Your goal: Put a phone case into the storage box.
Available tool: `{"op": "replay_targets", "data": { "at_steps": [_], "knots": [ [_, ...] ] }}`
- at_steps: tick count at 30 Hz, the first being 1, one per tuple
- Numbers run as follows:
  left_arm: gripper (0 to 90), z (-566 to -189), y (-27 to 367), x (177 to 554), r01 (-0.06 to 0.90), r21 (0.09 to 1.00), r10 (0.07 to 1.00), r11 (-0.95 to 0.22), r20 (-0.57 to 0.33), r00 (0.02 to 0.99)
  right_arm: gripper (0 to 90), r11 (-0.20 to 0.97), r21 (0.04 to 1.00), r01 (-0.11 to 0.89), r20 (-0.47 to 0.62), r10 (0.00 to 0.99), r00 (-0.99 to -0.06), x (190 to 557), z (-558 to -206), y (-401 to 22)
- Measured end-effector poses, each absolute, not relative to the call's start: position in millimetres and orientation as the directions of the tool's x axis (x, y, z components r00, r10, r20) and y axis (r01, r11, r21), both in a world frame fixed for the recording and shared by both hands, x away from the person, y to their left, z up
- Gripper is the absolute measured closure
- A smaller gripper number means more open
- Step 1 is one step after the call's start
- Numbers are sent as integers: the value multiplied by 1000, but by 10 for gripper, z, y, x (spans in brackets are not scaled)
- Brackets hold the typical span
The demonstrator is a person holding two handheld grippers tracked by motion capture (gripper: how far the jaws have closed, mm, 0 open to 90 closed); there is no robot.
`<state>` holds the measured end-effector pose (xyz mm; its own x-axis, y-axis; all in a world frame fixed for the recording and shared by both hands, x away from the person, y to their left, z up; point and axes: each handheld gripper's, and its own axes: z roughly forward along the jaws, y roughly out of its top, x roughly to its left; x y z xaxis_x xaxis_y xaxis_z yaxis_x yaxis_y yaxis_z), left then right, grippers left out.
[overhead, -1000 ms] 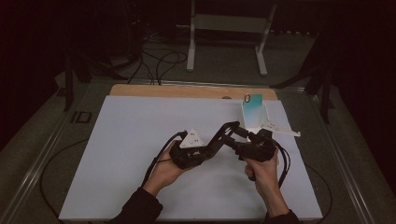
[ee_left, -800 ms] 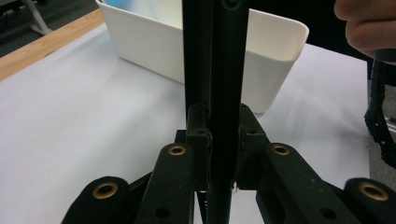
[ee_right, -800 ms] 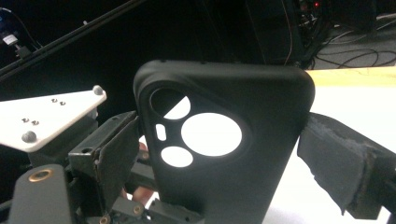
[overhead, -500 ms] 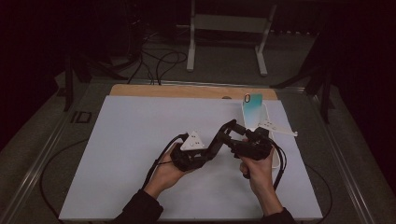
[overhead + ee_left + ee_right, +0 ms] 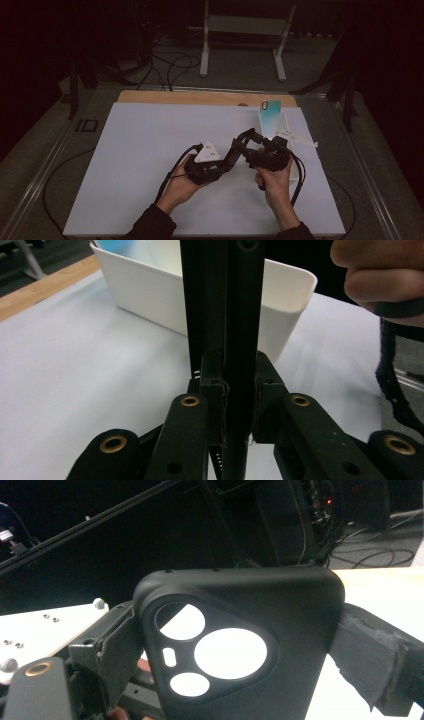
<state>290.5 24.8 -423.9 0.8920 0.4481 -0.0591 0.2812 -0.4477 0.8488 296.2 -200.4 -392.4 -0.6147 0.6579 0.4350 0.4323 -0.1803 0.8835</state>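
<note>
Left gripper (image 5: 239, 150) clamped on black case (image 5: 240, 650); right gripper (image 5: 260, 147) gripping it too, bin (image 5: 165, 300) at two o'clock.

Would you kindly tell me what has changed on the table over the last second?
Hardly anything: the right gripper edged slightly up the high view toward the white bin. The black phone case stays clamped between both grippers, the left gripper has not moved, and the bin is where it was.

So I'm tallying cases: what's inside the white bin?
A teal phone case stands inside the white bin, leaning up over its rim. The bin's floor is hidden by its walls.
</note>
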Motion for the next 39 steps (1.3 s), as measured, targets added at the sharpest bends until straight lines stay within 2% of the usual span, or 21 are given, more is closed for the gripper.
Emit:
{"op": "replay_targets", "data": {
  "at_steps": [7, 10, 16, 21, 25, 34, 39],
  "knots": [
    [786, -4264, 246, 2913, 295, 849, 461, -438, -70, 885, 133, -142, 900, 412, 389, 687, -614, 2935, -3898, -1980],
    [682, -4256, 268, 2915, 296, 854, 457, -428, -78, 886, 135, -136, 902, 410, 382, 696, -609, 2933, -3897, -1978],
    [415, -4224, 329, 2901, 303, 856, 494, -420, -64, 867, 137, -138, 900, 413, 383, 704, -598, 2950, -3905, -1996],
    [304, -4226, 425, 2871, 309, 864, 549, -398, -46, 835, 137, -127, 900, 416, 376, 708, -597, 2960, -3910, -1990],
    [181, -4239, 525, 2857, 320, 866, 591, -384, -36, 806, 137, -120, 900, 418, 372, 710, -597, 2969, -3906, -1978],
    [23, -4238, 755, 2848, 357, 869, 660, -342, -48, 750, 137, -109, 903, 415, 361, 715, -598, 2998, -3887, -1962],
    [0, -4269, 906, 2814, 356, 869, 697, -345, -16, 717, 137, -102, 907, 409, 350, 724, -595, 3019, -3859, -1953]
  ]
}}
